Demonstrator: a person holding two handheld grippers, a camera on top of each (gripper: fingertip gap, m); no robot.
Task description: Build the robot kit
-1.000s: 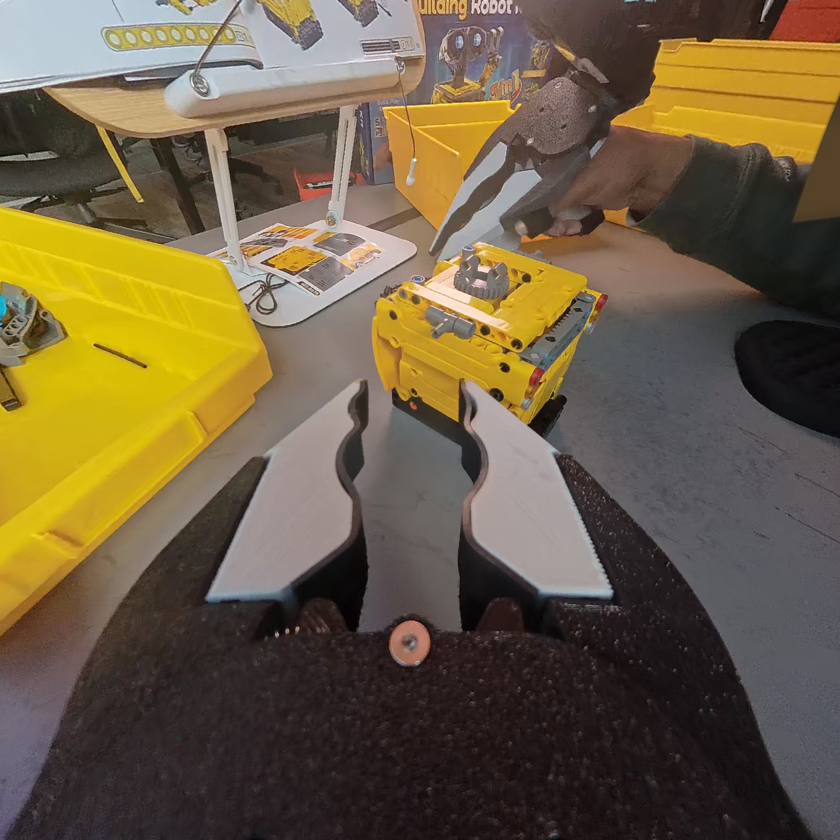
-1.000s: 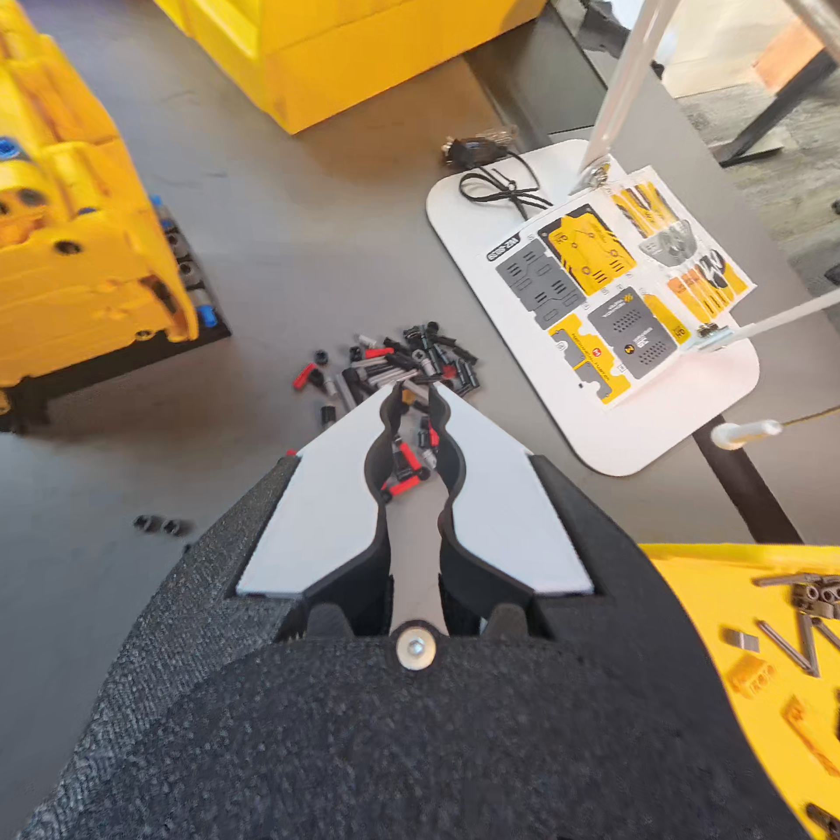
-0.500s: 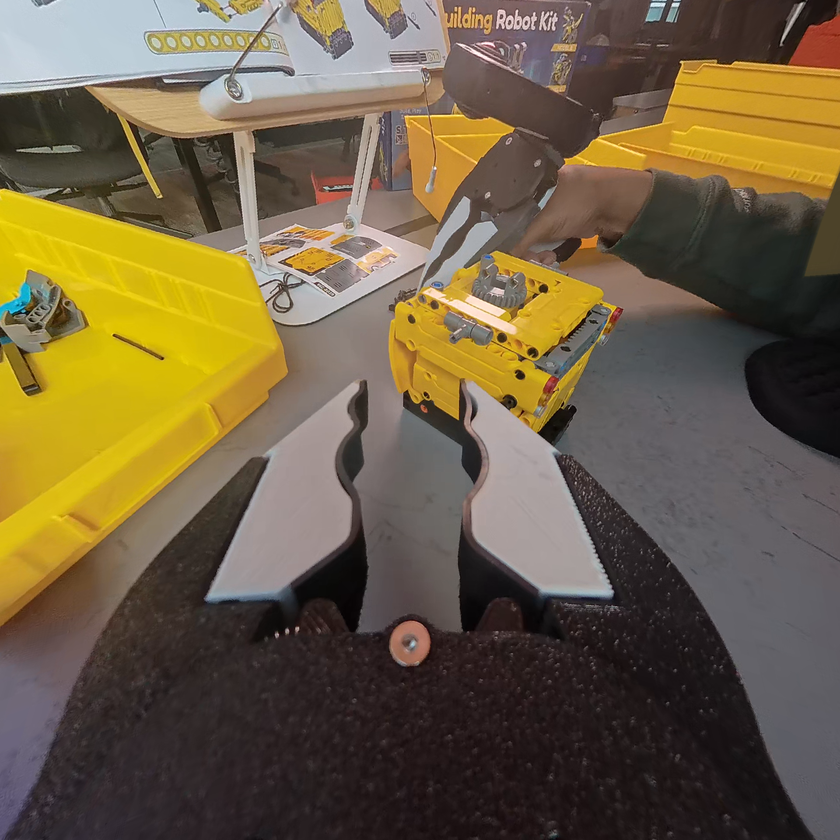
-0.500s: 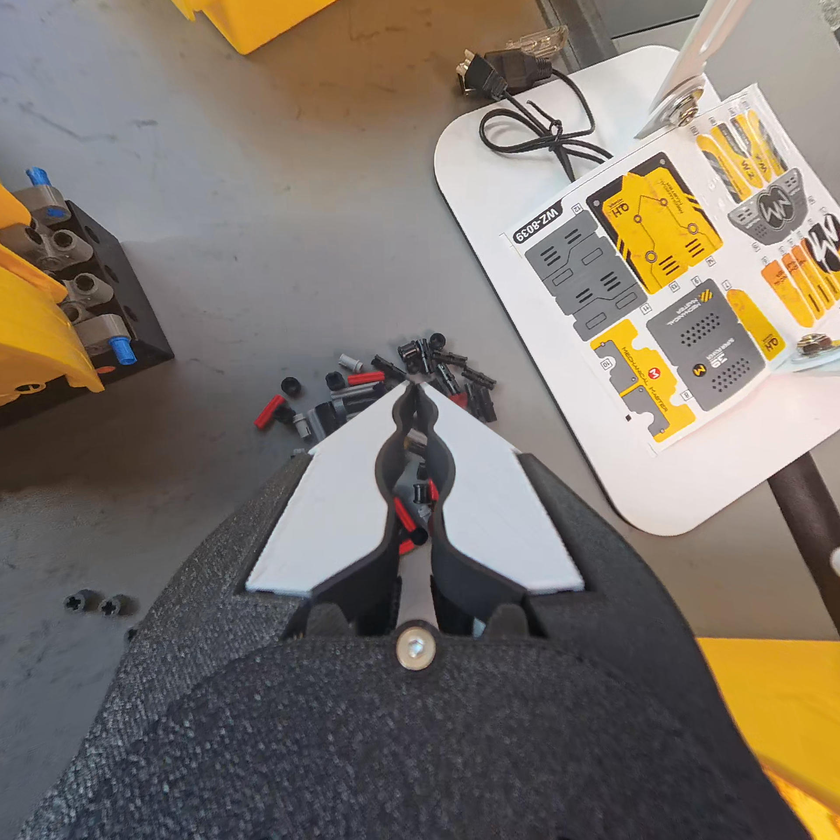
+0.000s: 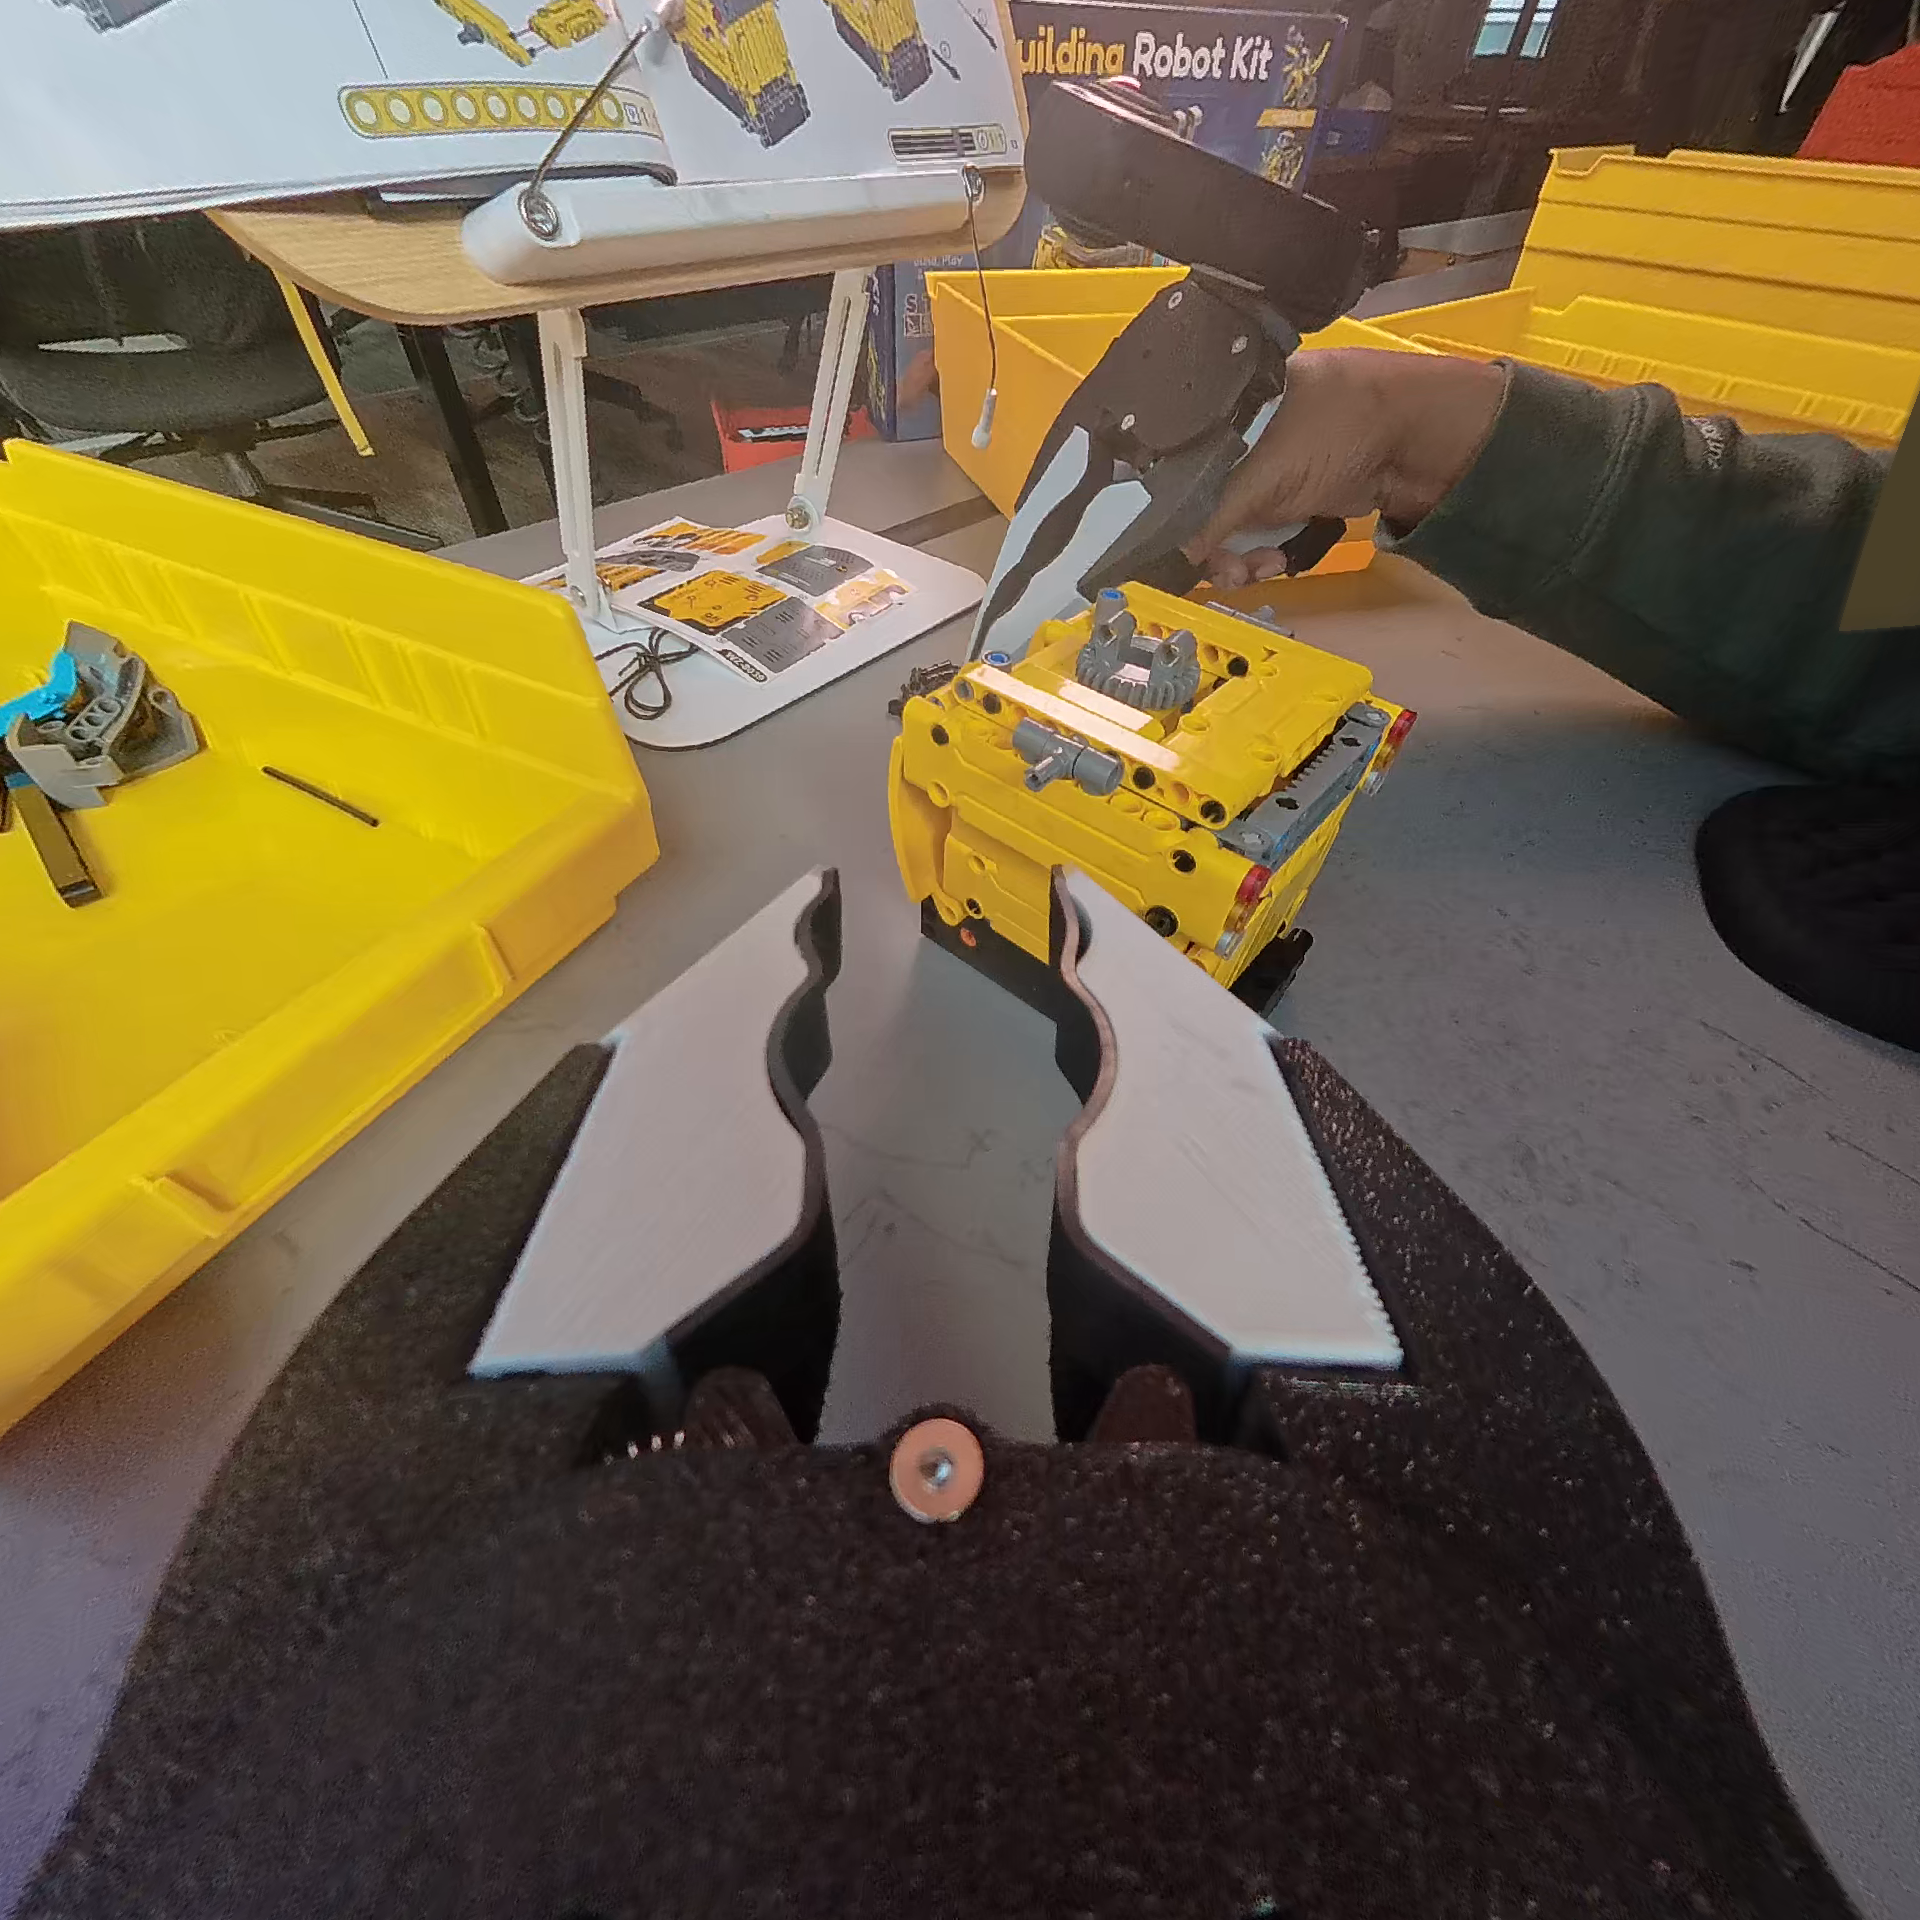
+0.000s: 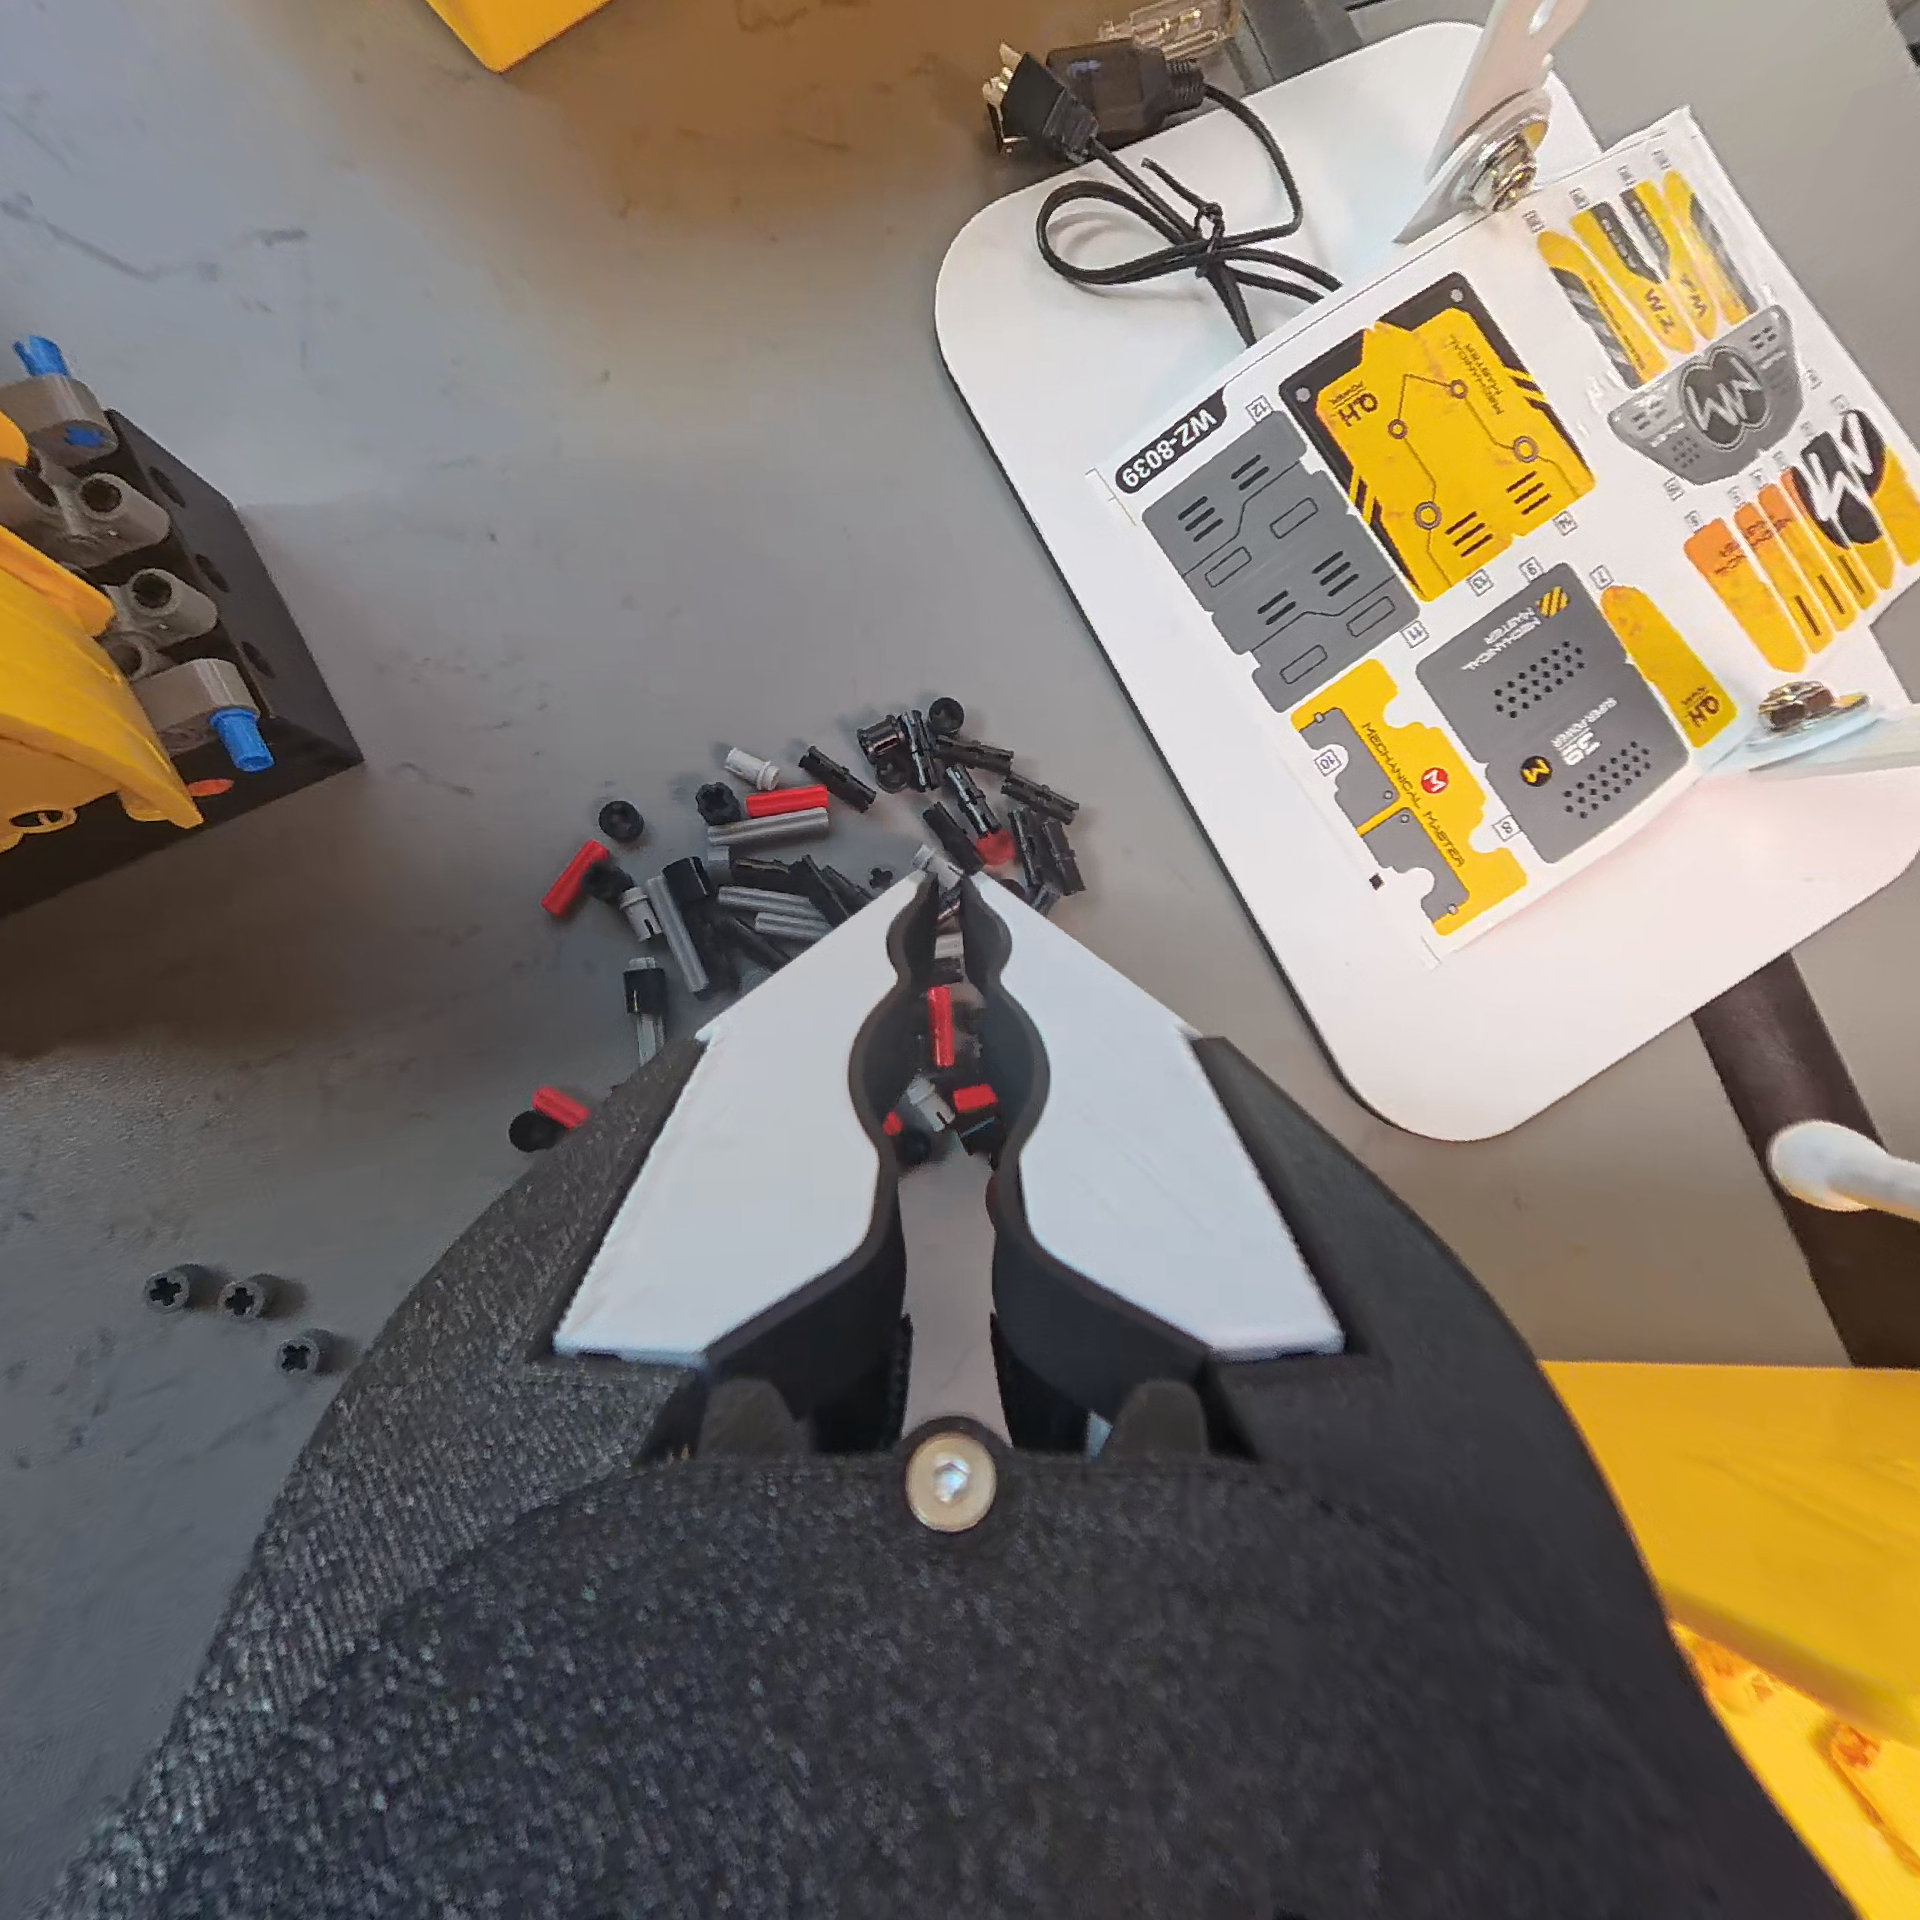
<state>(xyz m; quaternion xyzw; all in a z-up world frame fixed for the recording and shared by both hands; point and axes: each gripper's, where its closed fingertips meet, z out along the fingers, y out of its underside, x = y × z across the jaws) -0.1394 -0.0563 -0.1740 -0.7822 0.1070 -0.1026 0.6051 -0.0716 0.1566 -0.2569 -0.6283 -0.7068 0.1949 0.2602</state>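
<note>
The left gripper (image 5: 940, 914) is hovering with jaws spread, holding nothing, just short of the yellow brick model (image 5: 1127, 790) on the grey table (image 5: 1507, 1195). To its left, a yellow bin (image 5: 312, 914) is holding a grey-and-blue part (image 5: 88, 717) and a thin black axle (image 5: 320, 797). The right gripper (image 6: 942, 883) is sitting tips nearly together in the pile of small pins (image 6: 790, 842); possibly pinching one, but I cannot tell.

Table: we see a grey, scuffed worktop (image 5: 1558, 1195).
Furniture: we see a wooden desk (image 5: 343, 275) on dark legs behind, beside a black office chair (image 5: 135, 384).
Floor: brownish, dim.
</note>
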